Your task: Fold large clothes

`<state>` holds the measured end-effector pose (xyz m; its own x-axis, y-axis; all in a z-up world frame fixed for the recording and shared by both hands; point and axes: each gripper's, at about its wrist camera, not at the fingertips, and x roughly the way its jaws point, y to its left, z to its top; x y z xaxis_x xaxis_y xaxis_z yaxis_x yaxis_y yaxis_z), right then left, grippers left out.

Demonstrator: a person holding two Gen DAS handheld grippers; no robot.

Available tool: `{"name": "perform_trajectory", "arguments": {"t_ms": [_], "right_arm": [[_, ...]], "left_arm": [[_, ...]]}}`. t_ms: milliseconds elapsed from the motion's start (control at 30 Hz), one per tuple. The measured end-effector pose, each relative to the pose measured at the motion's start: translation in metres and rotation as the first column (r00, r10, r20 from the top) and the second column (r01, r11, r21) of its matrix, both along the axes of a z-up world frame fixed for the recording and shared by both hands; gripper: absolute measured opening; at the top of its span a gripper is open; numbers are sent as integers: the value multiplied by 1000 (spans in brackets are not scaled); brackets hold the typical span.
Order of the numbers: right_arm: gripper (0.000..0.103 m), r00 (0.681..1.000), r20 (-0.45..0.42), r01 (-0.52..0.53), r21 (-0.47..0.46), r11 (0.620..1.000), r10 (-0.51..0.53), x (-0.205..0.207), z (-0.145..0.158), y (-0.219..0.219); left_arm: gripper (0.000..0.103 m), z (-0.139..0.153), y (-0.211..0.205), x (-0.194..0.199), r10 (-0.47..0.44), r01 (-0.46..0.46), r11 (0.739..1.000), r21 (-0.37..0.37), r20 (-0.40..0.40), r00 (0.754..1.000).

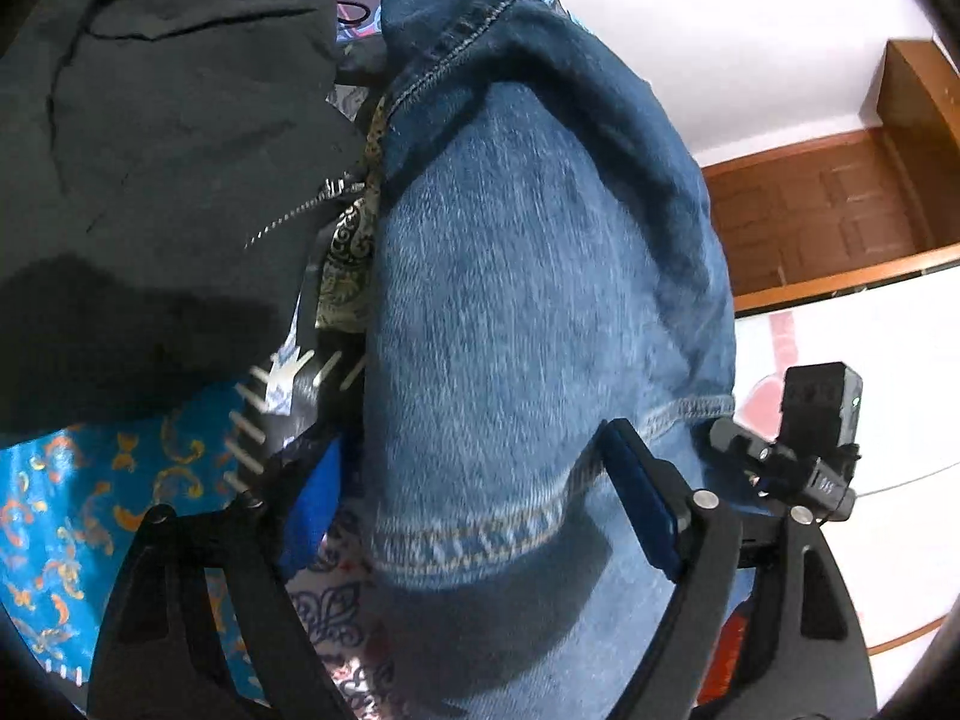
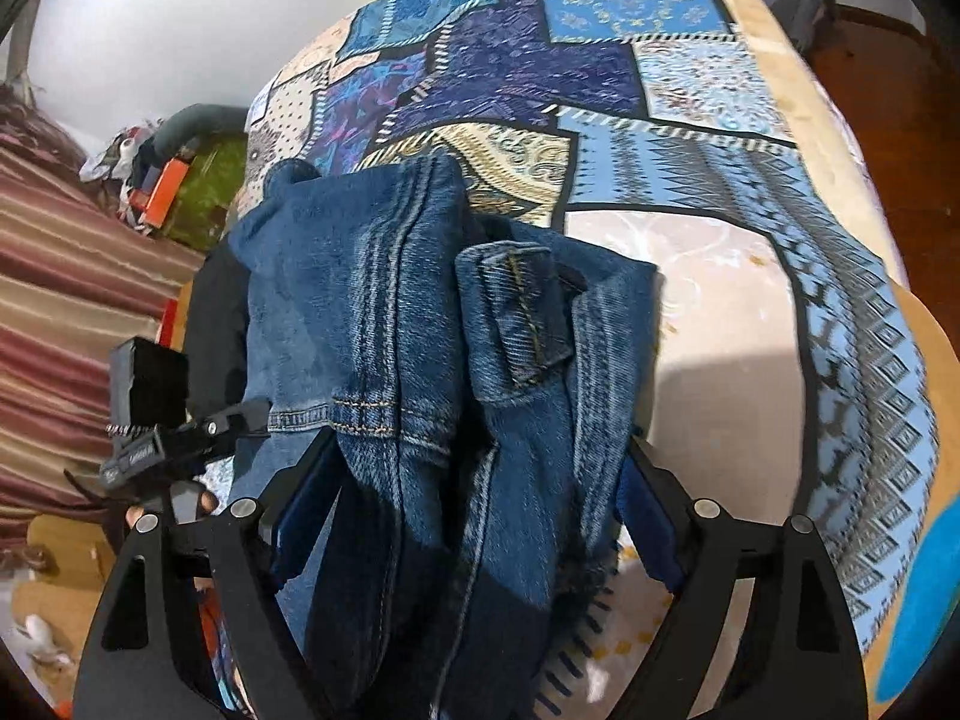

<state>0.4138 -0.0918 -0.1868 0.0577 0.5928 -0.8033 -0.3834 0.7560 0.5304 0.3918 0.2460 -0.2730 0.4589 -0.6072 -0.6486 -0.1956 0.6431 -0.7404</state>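
Left wrist view: we see jeans [image 1: 510, 312] between the wide left gripper [image 1: 480, 516]; right gripper [image 2: 474, 516] also wide around denim on the quilt [image 2: 690, 120].

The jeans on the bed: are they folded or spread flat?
Folded: the jeans lie bunched in stacked layers on the patchwork bedcover.

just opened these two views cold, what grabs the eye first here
The blue denim jeans fill the middle of both views, bunched between the wide jaws of the right hand-held gripper and, at a stitched hem, of the left hand-held gripper. Under them spreads a bright patchwork bedspread in blues and cream. In the left wrist view a black zipped garment lies heaped beside the jeans at upper left.
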Motion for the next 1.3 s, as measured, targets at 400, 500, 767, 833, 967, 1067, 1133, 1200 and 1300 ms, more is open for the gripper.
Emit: {"name": "perform_trajectory", "arguments": {"t_ms": [400, 500, 767, 833, 967, 1067, 1133, 1200, 1300], "right_arm": [[37, 992, -110, 66, 95, 993, -55, -9, 2, -19], [32, 994, -94, 58, 103, 993, -49, -20, 16, -17], [29, 998, 61, -11, 94, 996, 5, -52, 80, 17], [29, 996, 87, -28, 116, 993, 18, -56, 94, 30], [29, 987, 150, -76, 175, 982, 49, -63, 123, 66], [29, 979, 188, -120, 207, 971, 81, -64, 138, 99], [29, 970, 218, -153, 225, 962, 103, -65, 147, 124], [29, 963, 239, -184, 247, 951, 124, -63, 152, 151], [29, 959, 240, -218, 284, 933, 151, -54, 147, 186]], "left_arm": [[49, 34, -20, -5, -32, 31, 999, 30, 29, 999], [41, 57, -26, -18, -58, 54, 996, 66, 58, 997], [34, 140, -28, -59, -67, 33, 986, 164, 205, 976], [34, 164, -22, -72, -57, 10, 982, 188, 248, 967], [34, 207, 12, -101, -7, -61, 978, 199, 323, 946], [34, 229, 38, -120, 38, -124, 970, 210, 372, 927], [34, 241, 61, -133, 72, -168, 963, 212, 399, 914], [34, 252, 88, -146, 107, -216, 952, 219, 425, 899], [34, 259, 119, -150, 149, -279, 930, 239, 450, 881]]}}
